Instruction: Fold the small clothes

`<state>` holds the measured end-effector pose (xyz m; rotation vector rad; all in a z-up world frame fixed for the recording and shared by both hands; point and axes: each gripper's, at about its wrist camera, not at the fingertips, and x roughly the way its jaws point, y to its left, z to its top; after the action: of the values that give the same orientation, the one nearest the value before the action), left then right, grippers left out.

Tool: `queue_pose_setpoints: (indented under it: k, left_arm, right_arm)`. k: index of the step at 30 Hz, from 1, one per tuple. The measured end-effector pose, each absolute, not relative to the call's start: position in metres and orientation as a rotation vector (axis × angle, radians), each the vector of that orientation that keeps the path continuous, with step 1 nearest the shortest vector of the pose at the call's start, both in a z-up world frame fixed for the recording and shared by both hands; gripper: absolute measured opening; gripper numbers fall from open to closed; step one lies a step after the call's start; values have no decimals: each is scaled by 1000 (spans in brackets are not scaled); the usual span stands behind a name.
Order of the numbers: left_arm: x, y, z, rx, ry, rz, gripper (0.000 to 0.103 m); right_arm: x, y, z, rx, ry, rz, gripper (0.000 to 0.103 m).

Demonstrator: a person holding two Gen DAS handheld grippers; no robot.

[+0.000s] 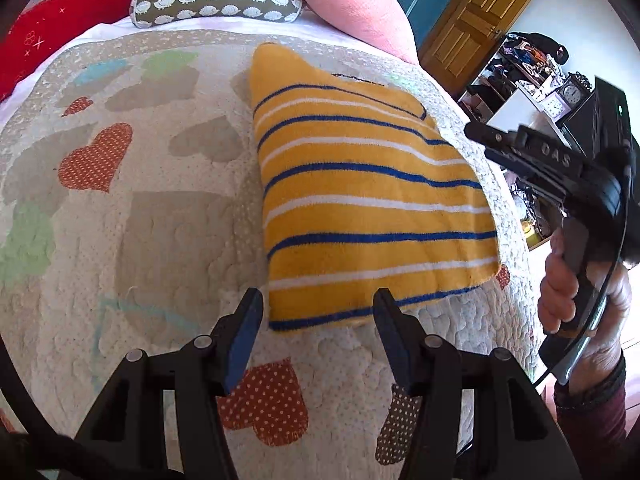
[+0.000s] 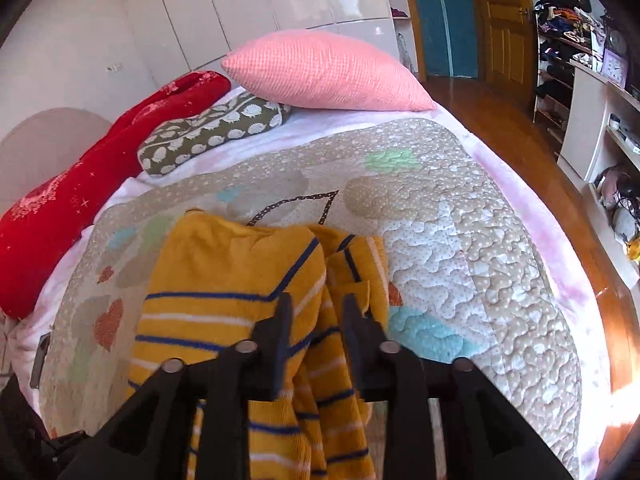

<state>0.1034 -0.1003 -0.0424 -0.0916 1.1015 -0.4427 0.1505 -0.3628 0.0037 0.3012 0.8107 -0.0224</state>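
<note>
A yellow garment (image 1: 360, 184) with blue and white stripes lies folded flat on the quilted bedspread (image 1: 160, 240). My left gripper (image 1: 318, 304) is open just above the garment's near corner, and its pads are not touching the cloth. My right gripper (image 1: 478, 130), held in a hand (image 1: 560, 292), hovers off the garment's right edge. In the right wrist view the right gripper (image 2: 318, 304) stands open over the garment (image 2: 224, 272). A ridge of cloth shows in the gap between its fingers, but they do not press on it.
A pink pillow (image 2: 324, 72), a patterned bolster (image 2: 212, 132) and a red blanket (image 2: 80, 192) lie at the head of the bed. The bed's edge (image 2: 560, 264) drops to a wooden floor on the right. Shelves full of clutter (image 2: 576, 40) stand beyond.
</note>
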Motion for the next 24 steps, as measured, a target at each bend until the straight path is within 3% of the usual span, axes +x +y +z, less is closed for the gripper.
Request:
queue_pose_setpoints:
  k: [1, 5, 6, 7, 8, 18, 19, 22, 24]
  left_arm:
    - [96, -95, -38, -95, 1087, -429, 56]
    - [77, -76, -29, -120, 1055, -364, 56]
    - [73, -72, -28, -127, 1055, -350, 56]
    - [70, -69, -28, -130, 1057, -342, 56]
    - [67, -67, -27, -128, 1058, -334, 56]
    - [55, -61, -27, -148, 1078, -314, 57]
    - [54, -60, -26, -150, 1077, -311, 57]
    - [51, -53, -24, -153, 1063, -296, 57]
    - [51, -49, -24, -151, 1055, -277, 57]
  right_arm:
    - [138, -362, 4, 301, 802, -11, 59]
    - [105, -348, -14, 284, 822, 26, 59]
    - [101, -344, -21, 280, 840, 43, 53]
    - [98, -340, -29, 283, 863, 71, 17]
    - [97, -336, -36, 296, 894, 106, 5]
    - [88, -368, -62, 288, 958, -62, 5]
    - [88, -364, -63, 257, 962, -74, 7]
    - [81, -354, -46, 160, 927, -103, 27]
    - [71, -355, -25, 180, 869, -116, 28]
